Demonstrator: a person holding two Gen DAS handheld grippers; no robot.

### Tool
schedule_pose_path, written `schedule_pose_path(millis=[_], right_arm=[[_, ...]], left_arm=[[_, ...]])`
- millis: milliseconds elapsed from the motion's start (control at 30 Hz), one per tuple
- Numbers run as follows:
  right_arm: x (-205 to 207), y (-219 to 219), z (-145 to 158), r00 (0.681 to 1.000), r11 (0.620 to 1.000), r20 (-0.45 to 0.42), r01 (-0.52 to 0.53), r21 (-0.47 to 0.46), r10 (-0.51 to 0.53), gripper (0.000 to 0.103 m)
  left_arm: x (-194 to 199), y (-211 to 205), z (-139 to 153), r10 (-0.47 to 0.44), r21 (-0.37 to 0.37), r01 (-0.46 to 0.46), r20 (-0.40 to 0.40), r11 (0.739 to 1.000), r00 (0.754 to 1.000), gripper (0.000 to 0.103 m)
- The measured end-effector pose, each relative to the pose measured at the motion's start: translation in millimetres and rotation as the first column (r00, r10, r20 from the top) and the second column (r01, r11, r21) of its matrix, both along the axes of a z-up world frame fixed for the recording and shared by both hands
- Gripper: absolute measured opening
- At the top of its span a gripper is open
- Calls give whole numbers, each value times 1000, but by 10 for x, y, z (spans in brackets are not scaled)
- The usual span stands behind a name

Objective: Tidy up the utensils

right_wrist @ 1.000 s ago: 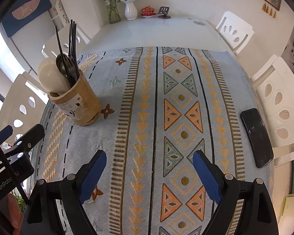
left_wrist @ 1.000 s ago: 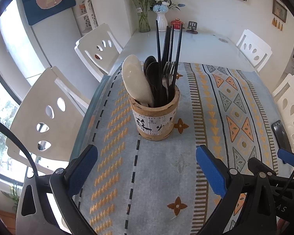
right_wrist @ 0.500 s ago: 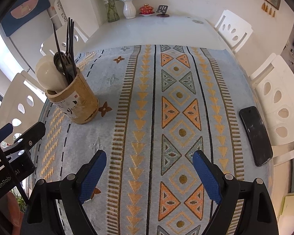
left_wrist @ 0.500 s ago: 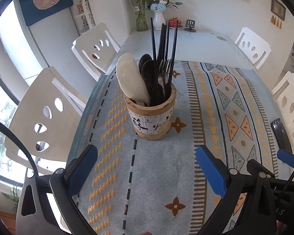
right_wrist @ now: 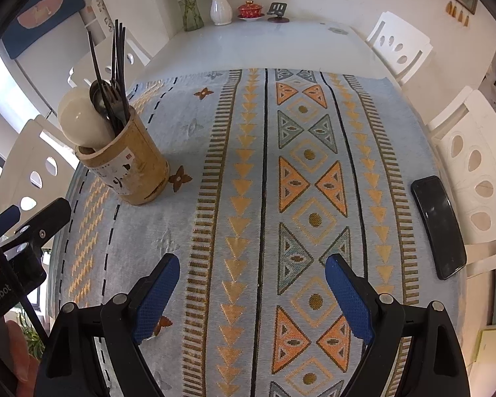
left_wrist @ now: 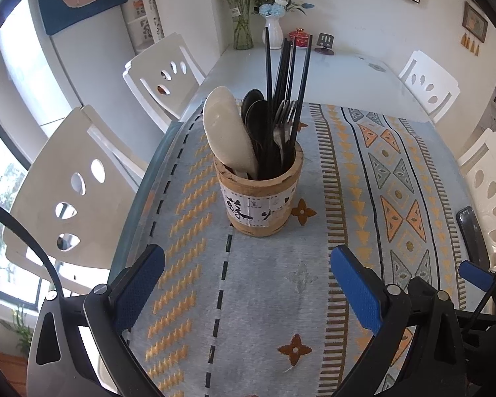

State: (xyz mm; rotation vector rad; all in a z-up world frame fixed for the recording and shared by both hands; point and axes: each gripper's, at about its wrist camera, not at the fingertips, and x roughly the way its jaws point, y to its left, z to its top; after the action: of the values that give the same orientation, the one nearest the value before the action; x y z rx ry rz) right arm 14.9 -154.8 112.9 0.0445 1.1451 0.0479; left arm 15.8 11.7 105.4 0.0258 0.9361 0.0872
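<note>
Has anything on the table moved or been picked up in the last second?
Nothing visibly changed. The holder stands upright with its utensils inside, the phone lies flat, and the left gripper and right gripper are open and empty.

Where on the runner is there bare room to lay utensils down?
The widest free patch is the runner between the bamboo holder and the black phone, ahead of the right gripper. Another lies in front of the holder, under the left gripper. The holder itself is crowded.
</note>
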Motion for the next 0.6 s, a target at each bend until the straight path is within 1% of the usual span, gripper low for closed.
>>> schedule_pose_path(millis=[600], right_arm=[[12,-50,-92,1000,1000,-22,15,1,-15,88]], left_arm=[[18,-9,-46,-10,2,10,-6,1000,1000,101]])
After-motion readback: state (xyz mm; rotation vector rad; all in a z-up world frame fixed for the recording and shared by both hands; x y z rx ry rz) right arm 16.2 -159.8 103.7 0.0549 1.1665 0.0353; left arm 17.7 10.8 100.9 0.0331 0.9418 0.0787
